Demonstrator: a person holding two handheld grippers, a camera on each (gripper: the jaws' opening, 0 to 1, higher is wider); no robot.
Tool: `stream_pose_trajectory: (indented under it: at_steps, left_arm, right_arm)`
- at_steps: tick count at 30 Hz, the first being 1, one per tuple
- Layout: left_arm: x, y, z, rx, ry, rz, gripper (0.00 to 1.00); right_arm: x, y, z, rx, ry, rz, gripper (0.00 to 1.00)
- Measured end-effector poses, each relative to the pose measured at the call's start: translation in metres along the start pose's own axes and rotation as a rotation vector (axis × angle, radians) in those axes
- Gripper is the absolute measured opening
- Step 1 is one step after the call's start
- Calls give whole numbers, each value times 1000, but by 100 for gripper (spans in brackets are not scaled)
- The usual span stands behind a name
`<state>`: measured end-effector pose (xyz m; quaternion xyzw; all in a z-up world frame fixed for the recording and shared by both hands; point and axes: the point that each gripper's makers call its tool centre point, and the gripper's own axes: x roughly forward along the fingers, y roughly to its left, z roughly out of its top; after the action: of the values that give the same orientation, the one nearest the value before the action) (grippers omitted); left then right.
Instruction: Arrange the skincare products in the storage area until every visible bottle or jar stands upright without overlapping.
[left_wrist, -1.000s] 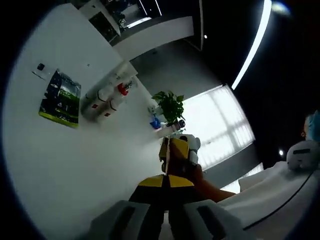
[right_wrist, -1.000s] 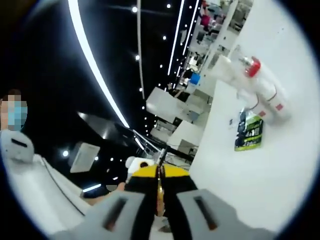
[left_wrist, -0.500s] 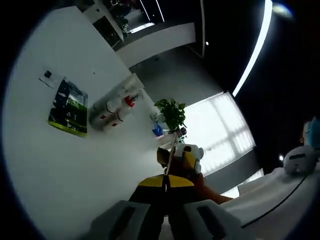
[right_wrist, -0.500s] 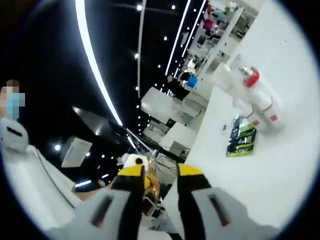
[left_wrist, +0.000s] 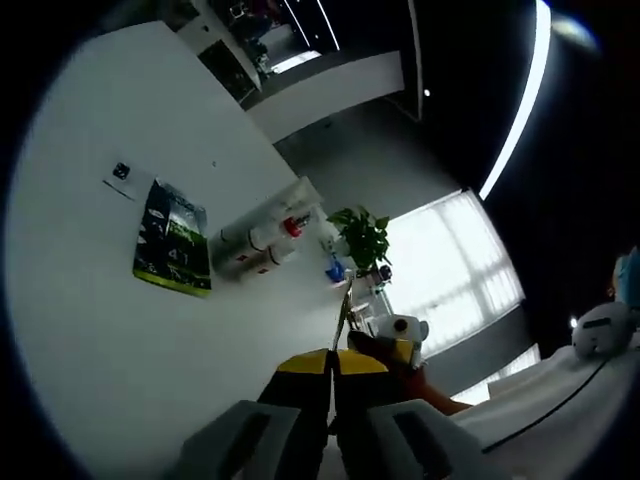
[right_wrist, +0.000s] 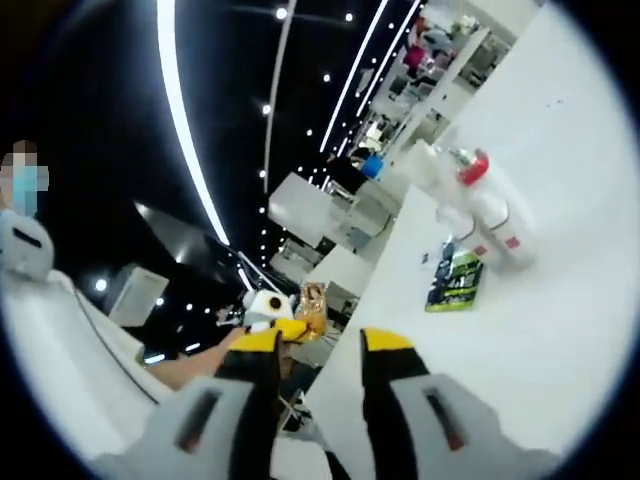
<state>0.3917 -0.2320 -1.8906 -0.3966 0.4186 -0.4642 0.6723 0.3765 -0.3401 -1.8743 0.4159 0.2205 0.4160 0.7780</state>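
Observation:
A cluster of white bottles (left_wrist: 252, 246) lies on its side on the white table (left_wrist: 90, 330), one with a red cap (left_wrist: 293, 225). The same bottles (right_wrist: 487, 218) and red cap (right_wrist: 470, 168) show at the upper right of the right gripper view. My left gripper (left_wrist: 332, 366) is shut, well short of the bottles, with nothing seen between its jaws. My right gripper (right_wrist: 322, 345) stands open and empty, off the table's edge. The left gripper (right_wrist: 270, 325) shows beyond it. The right gripper (left_wrist: 396, 350) shows past the left jaws.
A green and black packet (left_wrist: 172, 240) lies flat beside the bottles, seen also as the packet (right_wrist: 455, 281) in the right gripper view. A small black tag (left_wrist: 122, 170) lies farther left. A potted plant (left_wrist: 362, 235) stands past the table's far end.
My right gripper has gone from shut to open and widened. Both views have shifted, so the bottles and packet sit nearer the middle. The left gripper stays shut.

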Motion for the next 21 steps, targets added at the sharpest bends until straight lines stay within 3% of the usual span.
stream_pose_trajectory:
  at_steps: [21]
  left_arm:
    - [-6, 58, 43, -63, -26, 107, 0]
  right_arm:
    - [-7, -32, 7, 49, -7, -58, 30]
